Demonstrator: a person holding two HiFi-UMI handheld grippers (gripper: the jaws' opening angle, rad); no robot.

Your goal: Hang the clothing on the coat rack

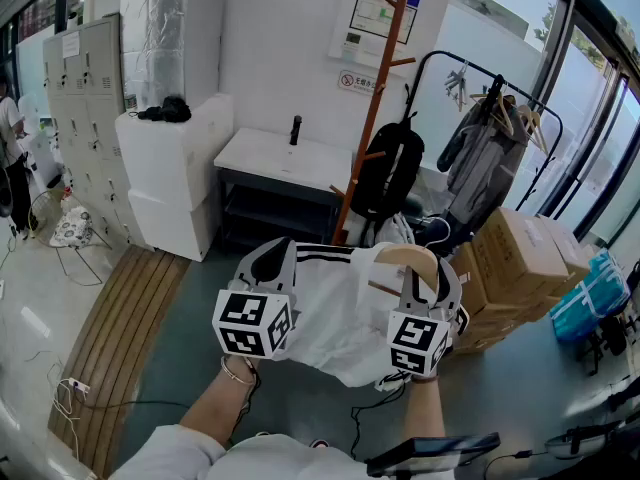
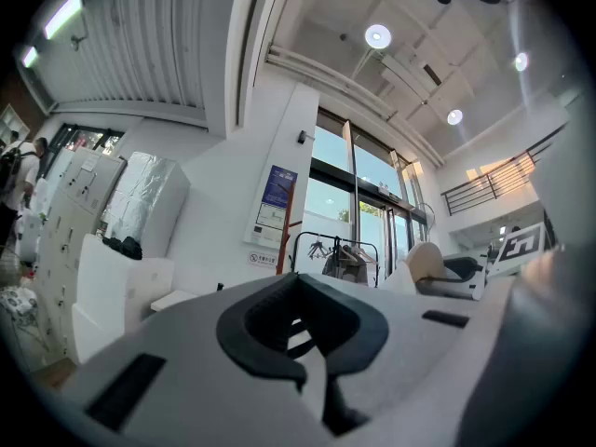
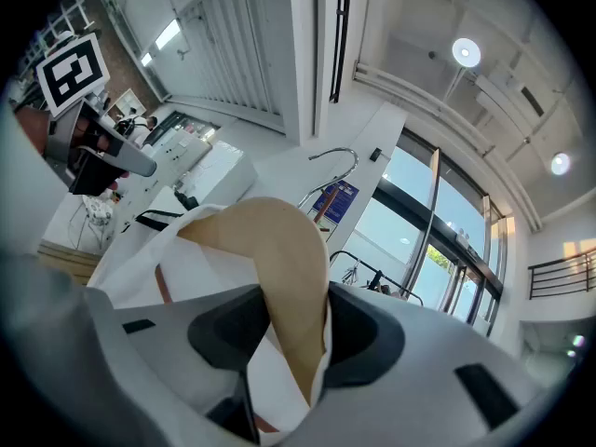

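Left gripper [image 1: 272,260]: I read it as clenched on the shoulder edge of the garment; in its own view the jaws meet at the tips, with white cloth and a black stripe showing in the hollow between them.
Right gripper [image 3: 289,343]: clamped on the sloping arm of the wooden hanger, with white fabric caught alongside it.
Garment [image 1: 340,318]: white, with black stripes at the shoulder; it is draped over the hanger and hangs spread between my two grippers, clear of the floor.
Hanger [image 1: 410,255]: pale wood, tilted, with a metal hook rising from it in the right gripper view.
Coat rack [image 1: 372,118]: an orange-brown wooden pole with pegs, standing against the wall beyond the garment and well apart from it.
Backpack [image 1: 388,173]: black, hanging on the coat rack's lower pegs.
Garment rail [image 1: 530,103]: a black frame to the right of the rack, carrying grey clothing and hangers.
Cardboard boxes [image 1: 515,258]: stacked on the floor below the rail.
Table [image 1: 270,158]: white top, against the wall to the left of the rack.
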